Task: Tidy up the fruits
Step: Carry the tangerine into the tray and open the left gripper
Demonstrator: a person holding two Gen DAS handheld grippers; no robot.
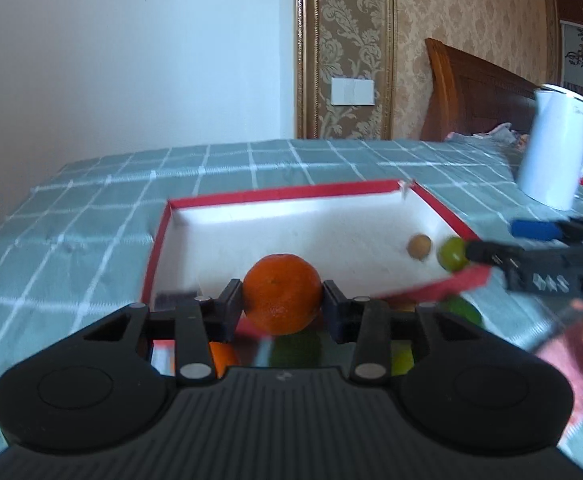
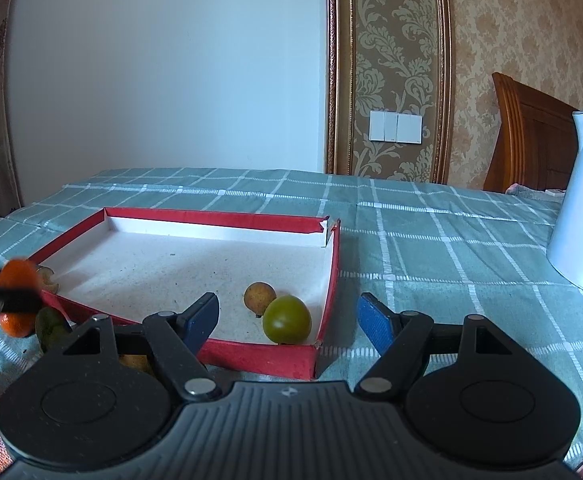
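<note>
Tangerine (image 1: 281, 294) clamped in left gripper (image 1: 281, 300) jaws; right gripper (image 2: 289, 322) jaws wide, empty; two fruits in tray (image 2: 211, 220).

A home bedroom: carved wooden headboard (image 1: 479, 92), damask wallpaper (image 2: 531, 32), checked cloth (image 2: 431, 232), white kettle (image 1: 559, 148).

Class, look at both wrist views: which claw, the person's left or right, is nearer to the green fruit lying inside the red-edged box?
Right. The right claw hangs open just in front of the green fruit in the box; the left claw, gripping the orange, is at the opposite side.
</note>
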